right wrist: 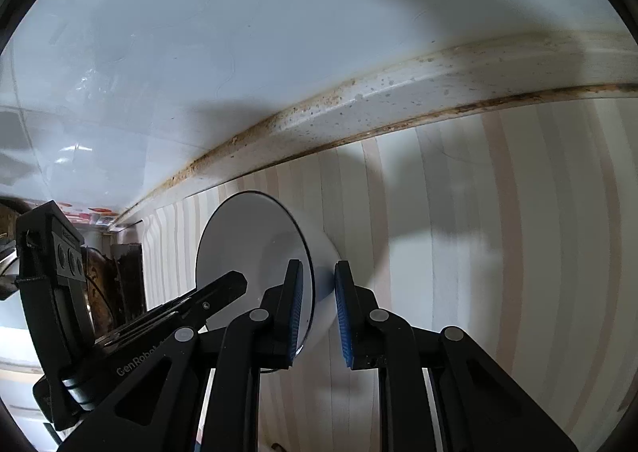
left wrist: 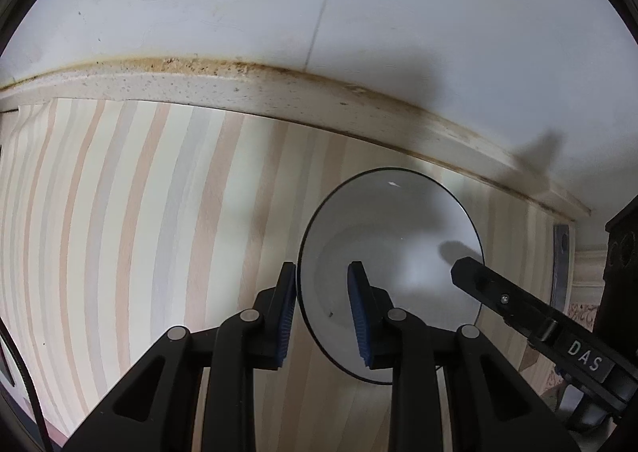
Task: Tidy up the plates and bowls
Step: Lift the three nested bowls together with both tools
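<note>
A white bowl (left wrist: 398, 252) with a thin dark rim sits on a striped mat (left wrist: 139, 213); it also shows in the right wrist view (right wrist: 255, 252). My left gripper (left wrist: 322, 312) straddles the bowl's left rim, one blue pad outside and one inside, with a gap around the wall. My right gripper (right wrist: 318, 312) straddles the opposite rim the same way, jaws apart. The right gripper's finger shows in the left wrist view (left wrist: 498, 296); the left gripper's finger shows in the right wrist view (right wrist: 211, 292).
A stained, speckled ledge (left wrist: 239, 89) runs along the white wall (left wrist: 359, 5) behind the mat. The striped mat stretches wide to the left in the left wrist view and to the right in the right wrist view (right wrist: 498, 232).
</note>
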A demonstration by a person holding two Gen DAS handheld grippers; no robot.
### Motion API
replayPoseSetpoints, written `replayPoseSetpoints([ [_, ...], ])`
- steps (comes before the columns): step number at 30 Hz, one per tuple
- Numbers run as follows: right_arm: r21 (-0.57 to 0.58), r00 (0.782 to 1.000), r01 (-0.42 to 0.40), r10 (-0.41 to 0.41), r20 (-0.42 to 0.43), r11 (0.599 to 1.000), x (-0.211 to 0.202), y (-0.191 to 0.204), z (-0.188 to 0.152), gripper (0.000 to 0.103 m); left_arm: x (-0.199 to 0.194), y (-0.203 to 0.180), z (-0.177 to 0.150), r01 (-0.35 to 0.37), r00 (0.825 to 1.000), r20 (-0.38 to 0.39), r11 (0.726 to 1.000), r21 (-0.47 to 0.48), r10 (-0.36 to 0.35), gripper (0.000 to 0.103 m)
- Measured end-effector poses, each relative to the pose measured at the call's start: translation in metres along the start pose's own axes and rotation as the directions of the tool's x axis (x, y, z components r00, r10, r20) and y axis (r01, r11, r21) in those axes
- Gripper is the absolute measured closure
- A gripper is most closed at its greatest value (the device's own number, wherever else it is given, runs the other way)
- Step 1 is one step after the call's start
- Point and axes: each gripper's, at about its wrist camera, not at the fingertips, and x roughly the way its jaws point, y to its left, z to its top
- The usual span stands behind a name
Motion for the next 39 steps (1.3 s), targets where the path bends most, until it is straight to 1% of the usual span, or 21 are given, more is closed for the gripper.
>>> replayPoseSetpoints([
  [3,-0.009,1.0,0.0,0.001,0.018,1.0,-0.02,0.002,-0.011,0.085,-0.012,-0.006,-0.006,0.01,1.0,0.01,1.0,0.015,-0.011,0.08],
  [6,-0.023,0.999,0.006,-0.005,0.045,1.0,-0.041,0.006,-0.026,0.085,-0.026,-0.018,-0.019,0.013,0.999,0.03,0.999,0.053,-0.014,0.08],
  [8,-0.021,0.998,0.006,-0.005,0.062,1.0,-0.053,0.009,-0.036,0.085,-0.039,-0.025,-0.031,0.025,0.999,0.037,0.997,0.078,-0.028,0.08],
  [12,-0.016,0.995,-0.001,0.002,0.103,1.0,-0.089,0.007,-0.062,0.085,-0.064,-0.038,-0.057,0.059,0.997,0.052,0.991,0.119,-0.065,0.08],
  [17,-0.022,0.99,0.007,-0.003,0.142,1.0,-0.135,0.002,-0.104,0.085,-0.091,-0.051,-0.092,0.089,0.994,0.05,0.981,0.174,-0.099,0.08],
  [20,-0.022,0.987,0.015,-0.011,0.161,1.0,-0.16,-0.002,-0.136,0.085,-0.101,-0.061,-0.115,0.111,0.992,0.041,0.973,0.204,-0.122,0.08],
  [24,-0.017,0.984,0.023,-0.02,0.176,1.0,-0.179,-0.005,-0.175,0.085,-0.104,-0.074,-0.148,0.137,0.99,0.006,0.959,0.249,-0.143,0.08],
  [30,0.035,0.986,0.01,-0.016,0.165,0.999,-0.195,-0.028,-0.231,0.085,-0.099,-0.088,-0.191,0.133,0.991,-0.045,0.938,0.321,-0.125,0.08],
  [35,0.07,0.989,0.009,-0.019,0.149,0.998,-0.196,-0.048,-0.263,0.085,-0.085,-0.093,-0.212,0.129,0.99,-0.092,0.931,0.343,-0.104,0.08],
  [39,0.087,0.992,0.018,-0.029,0.127,0.996,-0.188,-0.06,-0.281,0.085,-0.078,-0.1,-0.224,0.109,0.992,-0.105,0.923,0.368,-0.076,0.08],
])
